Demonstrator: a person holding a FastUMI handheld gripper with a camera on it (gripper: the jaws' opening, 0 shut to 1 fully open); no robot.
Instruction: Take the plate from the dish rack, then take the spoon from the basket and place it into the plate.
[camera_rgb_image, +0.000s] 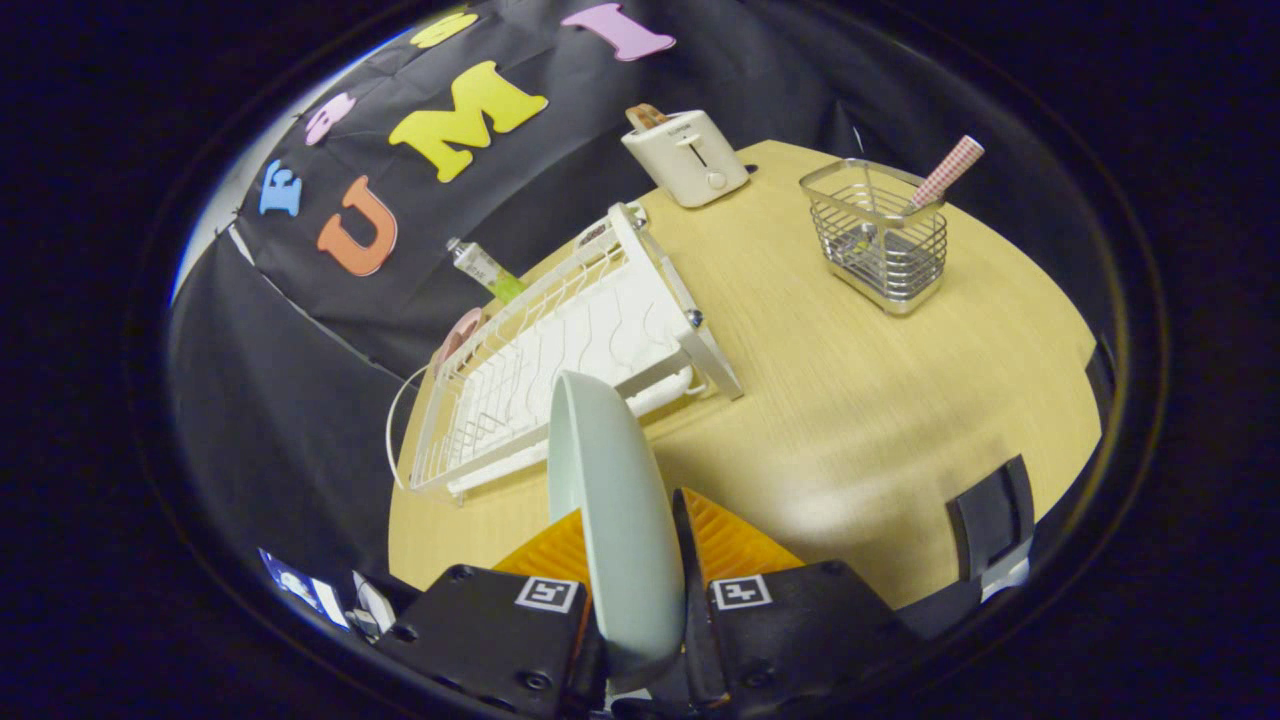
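Observation:
My gripper (632, 545) is shut on a pale green plate (610, 480), which stands on edge between the two fingers, held above the wooden table (860, 400). The white wire dish rack (560, 350) lies just ahead and to the left of the fingers. Farther off to the right stands a metal wire basket (882, 235). A spoon with a pink checked handle (948, 170) leans out of the basket's far corner.
A cream toaster (688, 155) with a slice in its slot stands at the table's far edge. A small bottle (486, 268) and a pink item (458, 335) lie behind the rack. A black bracket (992, 520) sits at the table's near right edge.

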